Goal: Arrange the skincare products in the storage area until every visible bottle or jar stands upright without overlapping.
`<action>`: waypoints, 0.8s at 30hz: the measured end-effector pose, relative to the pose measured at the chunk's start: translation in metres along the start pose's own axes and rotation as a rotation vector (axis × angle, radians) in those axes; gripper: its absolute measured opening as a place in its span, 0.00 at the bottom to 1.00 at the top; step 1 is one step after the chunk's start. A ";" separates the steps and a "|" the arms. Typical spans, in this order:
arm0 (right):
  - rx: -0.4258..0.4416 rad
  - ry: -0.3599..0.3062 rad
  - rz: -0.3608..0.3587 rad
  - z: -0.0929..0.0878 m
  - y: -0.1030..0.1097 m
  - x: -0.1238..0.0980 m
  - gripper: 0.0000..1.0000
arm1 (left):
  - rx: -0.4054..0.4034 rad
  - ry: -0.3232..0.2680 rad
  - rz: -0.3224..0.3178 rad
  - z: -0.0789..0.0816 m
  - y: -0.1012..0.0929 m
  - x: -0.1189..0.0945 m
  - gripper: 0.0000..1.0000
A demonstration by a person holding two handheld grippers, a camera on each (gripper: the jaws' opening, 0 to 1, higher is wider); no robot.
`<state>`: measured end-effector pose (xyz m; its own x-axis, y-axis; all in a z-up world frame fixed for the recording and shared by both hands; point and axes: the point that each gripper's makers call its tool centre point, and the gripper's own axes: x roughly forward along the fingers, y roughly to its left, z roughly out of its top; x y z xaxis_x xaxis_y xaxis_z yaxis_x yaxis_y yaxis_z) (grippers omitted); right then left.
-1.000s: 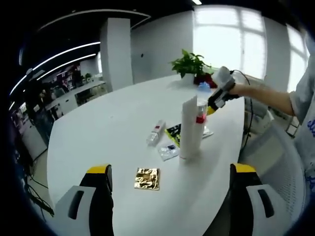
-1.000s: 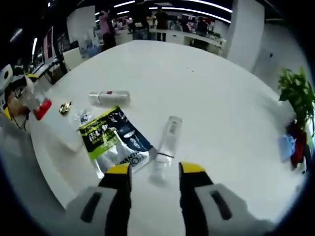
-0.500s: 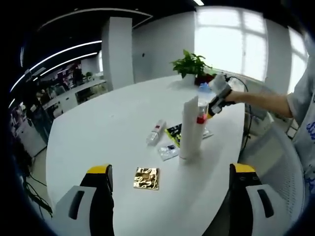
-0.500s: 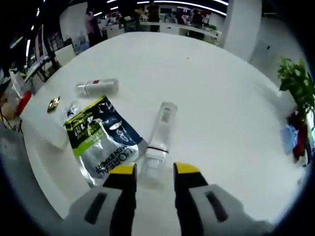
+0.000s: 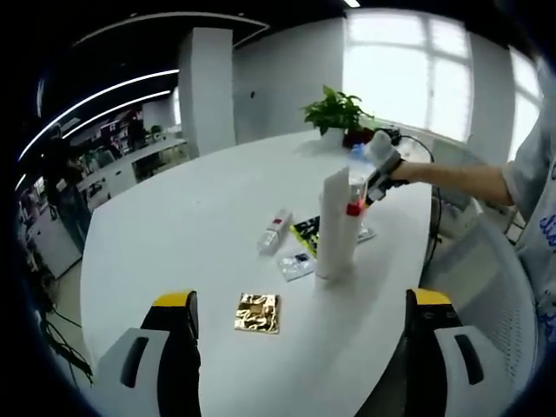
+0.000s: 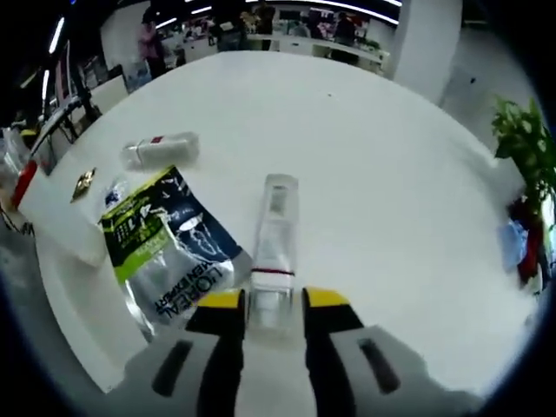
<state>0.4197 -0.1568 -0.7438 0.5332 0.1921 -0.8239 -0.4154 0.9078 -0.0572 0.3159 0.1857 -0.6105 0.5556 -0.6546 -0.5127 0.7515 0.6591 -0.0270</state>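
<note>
Step in hand: we judge that the right hand-held gripper [image 6: 271, 304] is closing in on the clear tube [image 6: 276, 248] that lies flat on the white tabletop [image 6: 382, 174], so that it can be stood up.

Right hand-held gripper: its yellow-tipped jaws stand a little apart, one on each side of the cap end of the clear tube; we cannot tell if they already press it.

Left hand-held gripper [image 5: 300, 304]: its jaws are wide open and hold nothing; it hangs over the near edge of the tabletop, with a gold foil sachet [image 5: 258, 313] just ahead.

Where the products are: the clear tube lies just beside a green and dark pouch [image 6: 169, 252], its lower part touching the pouch's edge. A small white bottle [image 6: 161, 149] lies on its side further off. In the left gripper view, a tall white tube [image 5: 335, 226] already stands upright.

How to do it well: we would close the jaws squarely on the stiff cap end, not on the soft body, which may fold. We would lift the tube clear of the pouch first, then turn it slowly and set it on the cap on bare tabletop, well apart from the tall white tube.

Risk: a narrow base tips easily, so we should open the jaws only when it rests flat.
</note>
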 end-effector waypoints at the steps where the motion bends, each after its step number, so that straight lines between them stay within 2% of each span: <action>1: 0.003 0.004 0.004 0.000 0.000 0.001 0.26 | -0.001 -0.001 -0.001 0.000 0.001 0.000 0.97; 7: 0.020 -0.001 0.021 0.003 0.001 0.004 0.21 | -0.004 0.003 -0.002 -0.002 0.000 0.000 0.97; 24: 0.051 -0.016 0.052 0.004 -0.003 0.007 0.19 | -0.005 -0.006 -0.017 0.000 -0.004 -0.002 0.97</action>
<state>0.4271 -0.1572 -0.7469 0.5238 0.2451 -0.8158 -0.4047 0.9143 0.0149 0.3119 0.1848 -0.6092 0.5450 -0.6679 -0.5068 0.7591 0.6497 -0.0401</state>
